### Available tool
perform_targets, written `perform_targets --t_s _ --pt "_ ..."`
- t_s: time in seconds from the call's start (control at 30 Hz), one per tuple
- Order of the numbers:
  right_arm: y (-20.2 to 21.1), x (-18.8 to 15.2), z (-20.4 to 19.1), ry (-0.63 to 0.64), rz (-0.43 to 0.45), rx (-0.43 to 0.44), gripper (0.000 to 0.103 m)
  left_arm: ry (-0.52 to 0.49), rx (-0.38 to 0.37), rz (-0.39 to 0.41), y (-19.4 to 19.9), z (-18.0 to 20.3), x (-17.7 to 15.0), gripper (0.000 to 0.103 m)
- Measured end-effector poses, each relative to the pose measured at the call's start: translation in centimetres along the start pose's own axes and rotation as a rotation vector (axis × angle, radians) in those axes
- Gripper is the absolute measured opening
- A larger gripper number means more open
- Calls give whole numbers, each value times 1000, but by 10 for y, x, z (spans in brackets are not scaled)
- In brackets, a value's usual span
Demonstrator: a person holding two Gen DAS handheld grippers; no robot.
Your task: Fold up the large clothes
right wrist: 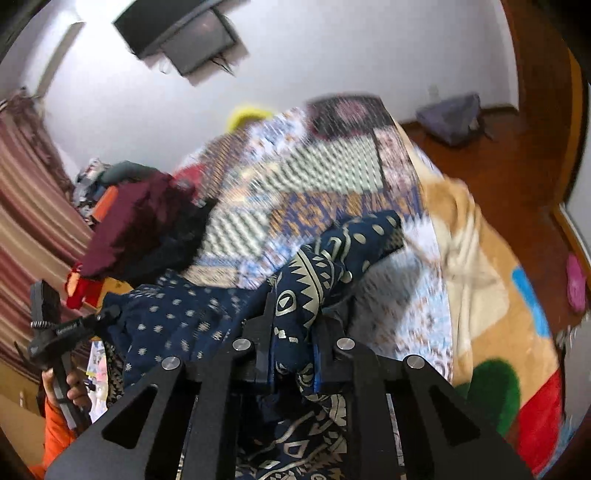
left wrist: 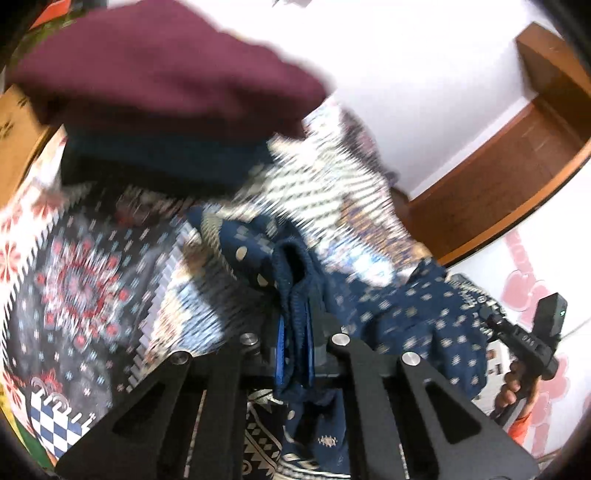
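A navy garment with cream dots and tribal print [left wrist: 402, 317] hangs stretched between both grippers above a patterned bedspread [left wrist: 85, 280]. In the left wrist view my left gripper [left wrist: 293, 317] is shut on a bunched navy edge of the garment. The right gripper's body [left wrist: 517, 328] shows at the far right, held by a hand, its jaws hidden by cloth. In the right wrist view my right gripper [right wrist: 293, 332] is shut on a fold of the navy garment [right wrist: 303, 291]. The left gripper's body [right wrist: 55, 328] appears at the left edge, held by a hand in an orange sleeve.
A stack of folded clothes, maroon [left wrist: 155, 70] on top of dark ones, sits at the far side of the bed. A tan blanket with coloured shapes [right wrist: 491, 314] covers the bed's right part. Wooden floor [right wrist: 480, 162], white wall, striped curtain [right wrist: 29, 221] and a wall screen [right wrist: 184, 33] surround it.
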State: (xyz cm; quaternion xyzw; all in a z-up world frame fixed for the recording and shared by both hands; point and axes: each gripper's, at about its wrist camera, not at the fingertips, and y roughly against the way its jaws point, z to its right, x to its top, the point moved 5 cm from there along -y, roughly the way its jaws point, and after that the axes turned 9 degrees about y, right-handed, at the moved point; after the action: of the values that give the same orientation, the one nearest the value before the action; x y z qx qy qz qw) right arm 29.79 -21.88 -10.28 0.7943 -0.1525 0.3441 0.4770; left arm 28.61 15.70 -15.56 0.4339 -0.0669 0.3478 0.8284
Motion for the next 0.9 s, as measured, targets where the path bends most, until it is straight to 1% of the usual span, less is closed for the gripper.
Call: perform_targets --t_s 0.17,0.33,0.4,0.47,0.57,0.63,0.67,0.77,0.8,0.83,0.9 --pt "36 32 -25 80 108 -9 12 -117 -29 70 18 52 20 7" --pt "60 65 -33 120 199 -32 12 -186 -70 145 34 96 42 7" --pt "63 77 -33 130 226 -43 12 -218 -88 186 40 115 54 7" --pt "61 91 -30 140 247 -64 12 -249 -80 220 42 130 65 7" --pt "51 107 -21 133 257 -82 12 -273 -64 244 31 144 81 7" --pt "40 112 -12 123 247 -99 12 -280 -41 242 15 148 91 7" --pt "36 111 -7 113 236 -103 12 -289 -17 242 5 148 95 7" --pt "-4 108 22 72 158 -141 12 -319 87 231 -34 136 103 7" --pt "-17 105 31 57 131 -149 12 -321 109 218 -46 131 104 7" --pt "-33 99 42 36 90 -156 12 -322 143 185 -69 121 105 7" --pt "-63 85 63 9 11 -180 12 -321 180 133 -100 106 103 7"
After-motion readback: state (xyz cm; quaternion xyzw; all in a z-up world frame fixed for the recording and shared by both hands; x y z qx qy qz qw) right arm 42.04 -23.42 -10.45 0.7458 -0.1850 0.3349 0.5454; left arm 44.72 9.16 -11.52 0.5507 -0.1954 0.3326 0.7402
